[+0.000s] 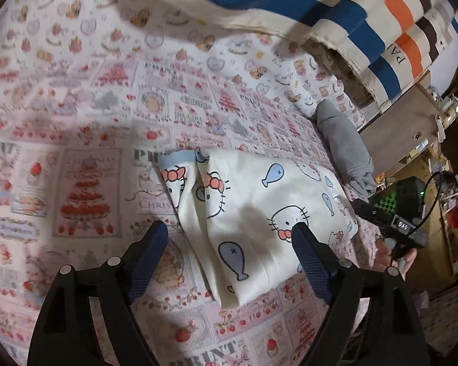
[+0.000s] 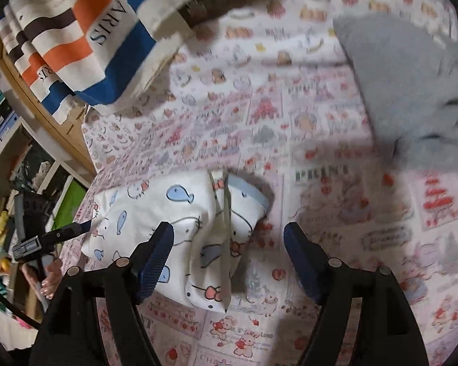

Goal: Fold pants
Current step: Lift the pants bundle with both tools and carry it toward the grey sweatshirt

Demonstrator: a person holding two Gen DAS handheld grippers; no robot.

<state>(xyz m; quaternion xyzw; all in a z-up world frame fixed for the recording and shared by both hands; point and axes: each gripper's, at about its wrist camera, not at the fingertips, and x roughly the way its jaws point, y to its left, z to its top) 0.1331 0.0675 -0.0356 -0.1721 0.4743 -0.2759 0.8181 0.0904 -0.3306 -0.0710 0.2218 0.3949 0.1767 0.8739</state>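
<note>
A: Where are the pants (image 1: 259, 213)?

B: Lying on the pink printed bedsheet (image 1: 85, 122), folded into a compact white bundle with cat faces and blue fish. The blue-trimmed cuffs sit at the far end, two layers side by side.

A: Your left gripper (image 1: 229, 238)?

B: Fingers spread wide, nothing between them. I hover over the near part of the bundle; my right-hand fingertip (image 1: 302, 235) overlaps the fabric in view, but I can't tell if it touches.

A: And the right gripper (image 2: 227, 235)?

B: Also spread wide, holding nothing. From the right wrist view the pants (image 2: 180, 213) lie under and ahead of my fingers, the cuff end between the tips. Contact unclear, view is blurry.

A: Anything else on the bed?

B: A grey garment (image 1: 345, 149) just beyond the pants, near the bed edge, apart from the bundle. A striped blanket (image 1: 336, 6) in blue, orange, brown and cream piled at the far side.

A: Do the grippers see each other?

B: Yes, each shows at the bed edge in the other's view, with a hand (image 1: 394, 256) on it.
</note>
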